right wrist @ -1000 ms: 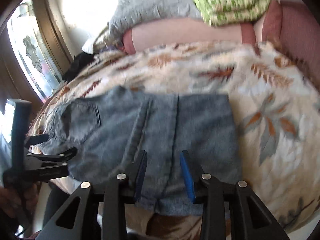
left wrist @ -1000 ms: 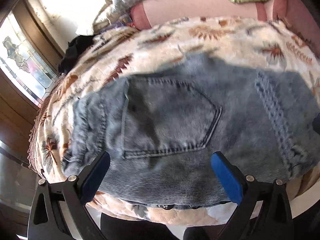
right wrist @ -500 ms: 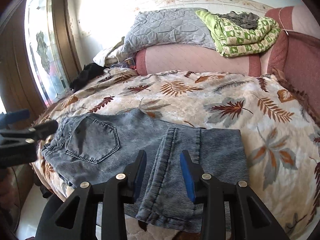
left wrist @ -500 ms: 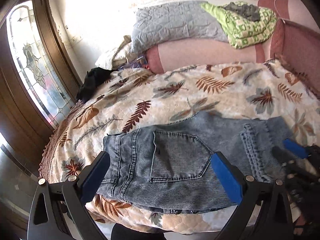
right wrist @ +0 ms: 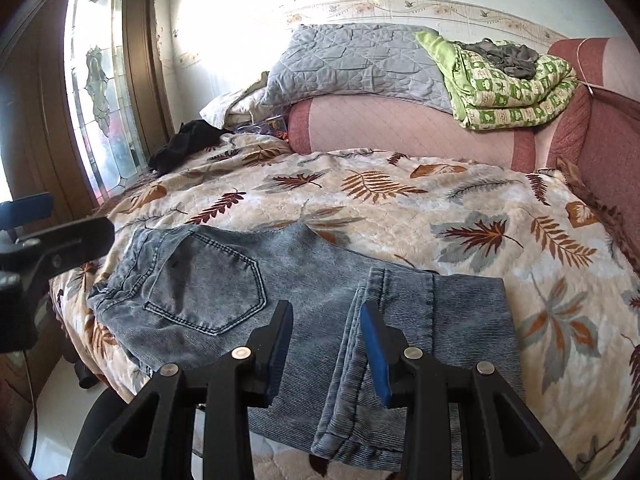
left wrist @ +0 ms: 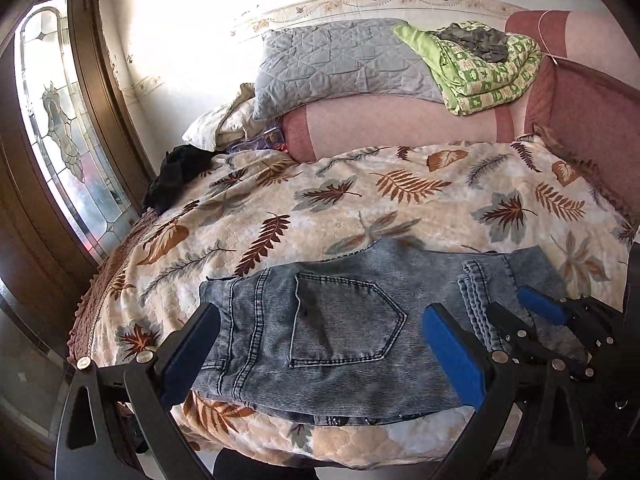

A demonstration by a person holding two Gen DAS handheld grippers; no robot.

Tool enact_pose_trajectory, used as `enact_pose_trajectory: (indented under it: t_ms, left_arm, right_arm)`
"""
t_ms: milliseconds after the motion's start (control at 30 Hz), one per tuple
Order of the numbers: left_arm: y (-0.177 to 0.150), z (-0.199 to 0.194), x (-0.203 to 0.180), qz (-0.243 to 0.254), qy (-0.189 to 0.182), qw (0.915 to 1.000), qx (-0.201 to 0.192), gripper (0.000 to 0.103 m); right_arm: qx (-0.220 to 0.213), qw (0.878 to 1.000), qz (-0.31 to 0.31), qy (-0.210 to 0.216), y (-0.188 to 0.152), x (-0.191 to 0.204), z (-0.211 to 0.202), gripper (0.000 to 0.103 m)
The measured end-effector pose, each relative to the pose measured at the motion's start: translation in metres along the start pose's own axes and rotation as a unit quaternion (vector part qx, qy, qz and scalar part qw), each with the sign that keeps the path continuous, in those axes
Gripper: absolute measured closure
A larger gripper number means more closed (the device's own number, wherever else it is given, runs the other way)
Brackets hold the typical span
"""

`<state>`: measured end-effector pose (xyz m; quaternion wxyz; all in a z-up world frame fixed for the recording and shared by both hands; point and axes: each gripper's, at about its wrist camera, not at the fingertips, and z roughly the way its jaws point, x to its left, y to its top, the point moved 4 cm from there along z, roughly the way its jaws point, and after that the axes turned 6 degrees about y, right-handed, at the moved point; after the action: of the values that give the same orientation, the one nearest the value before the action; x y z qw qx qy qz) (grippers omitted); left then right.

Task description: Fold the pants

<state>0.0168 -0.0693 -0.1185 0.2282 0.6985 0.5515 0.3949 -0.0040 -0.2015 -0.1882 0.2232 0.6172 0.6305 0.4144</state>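
Lying folded near the front edge of the bed (left wrist: 360, 216), the jeans (left wrist: 340, 320) sit below both empty, parted claws, left (left wrist: 320, 344) and right (right wrist: 326, 344), which should pinch all hem layers together, I judge.

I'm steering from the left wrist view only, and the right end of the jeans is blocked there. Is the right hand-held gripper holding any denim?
Observer: No. The right hand-held gripper is open above the jeans, with nothing between its pads.
Operator: What lies just past its tips?
Observer: The stacked leg hems, which run toward the near edge of the bedspread.
Operator: And the right end of the jeans?
Observer: It lies flat on the bedspread, with patterned cover showing beyond it.
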Motion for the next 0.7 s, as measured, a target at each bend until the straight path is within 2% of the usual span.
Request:
enact_pose_trajectory:
  t_ms: [700]
  left_arm:
    - [-0.005, 0.021, 0.01, -0.012, 0.005, 0.9997, 0.022, 0.001]
  right_arm:
    - [0.004, 1.0, 0.009, 0.005, 0.004, 0.002, 0.01, 0.064]
